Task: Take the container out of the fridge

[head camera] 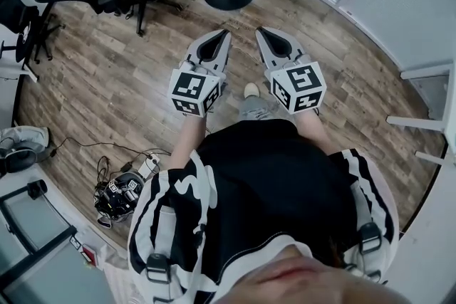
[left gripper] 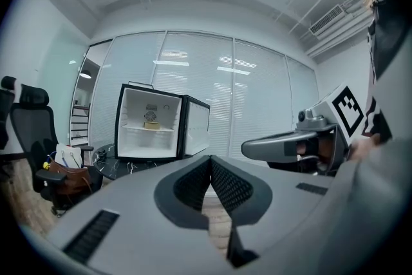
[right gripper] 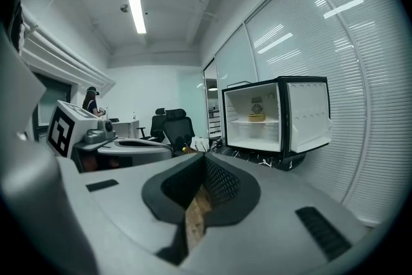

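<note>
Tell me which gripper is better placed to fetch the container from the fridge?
Left, probably. Left gripper and right gripper are shut, empty, far from the fridge; its door hangs open on the right, leaving the left a freer path to the container.

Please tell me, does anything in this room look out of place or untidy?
Nothing looks spilled or broken. The small white fridge stands with its door wide open, a small yellowish container on its shelf. A tangle of black cables and gear lies loose on the wooden floor.

left gripper jaws closed (empty); right gripper likewise | side by side
</note>
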`<state>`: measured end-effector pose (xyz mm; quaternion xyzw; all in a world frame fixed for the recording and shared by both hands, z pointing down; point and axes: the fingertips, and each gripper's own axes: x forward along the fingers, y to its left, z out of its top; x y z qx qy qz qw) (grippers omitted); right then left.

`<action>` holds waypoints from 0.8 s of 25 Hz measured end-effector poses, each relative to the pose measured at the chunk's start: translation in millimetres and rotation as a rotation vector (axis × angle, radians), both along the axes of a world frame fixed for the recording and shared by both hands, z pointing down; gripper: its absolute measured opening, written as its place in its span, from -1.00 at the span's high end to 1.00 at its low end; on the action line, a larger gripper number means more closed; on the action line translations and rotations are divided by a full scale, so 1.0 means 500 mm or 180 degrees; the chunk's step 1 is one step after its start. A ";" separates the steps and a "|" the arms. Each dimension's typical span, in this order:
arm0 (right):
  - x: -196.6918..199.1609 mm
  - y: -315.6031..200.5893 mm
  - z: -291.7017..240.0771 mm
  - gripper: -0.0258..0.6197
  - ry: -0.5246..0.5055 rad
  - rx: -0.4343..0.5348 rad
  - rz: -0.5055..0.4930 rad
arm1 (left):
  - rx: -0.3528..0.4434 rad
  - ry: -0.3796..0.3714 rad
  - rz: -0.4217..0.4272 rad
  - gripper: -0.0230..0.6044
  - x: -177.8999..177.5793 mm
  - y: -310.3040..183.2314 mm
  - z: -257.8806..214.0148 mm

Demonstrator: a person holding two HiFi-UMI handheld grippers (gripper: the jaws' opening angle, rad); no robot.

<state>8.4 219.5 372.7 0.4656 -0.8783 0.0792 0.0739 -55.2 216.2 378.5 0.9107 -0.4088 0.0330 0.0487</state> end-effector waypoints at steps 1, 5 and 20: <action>0.000 -0.010 0.003 0.89 -0.0001 -0.0013 -0.0009 | -0.0006 -0.0005 0.0000 0.91 0.002 -0.008 0.003; 0.000 -0.049 0.007 0.89 -0.0006 -0.0036 -0.0037 | -0.0040 -0.0024 0.0010 0.90 0.009 -0.042 0.011; -0.009 -0.175 0.008 0.89 -0.0001 -0.0092 -0.0135 | -0.0074 -0.0017 -0.0068 0.91 0.012 -0.167 0.004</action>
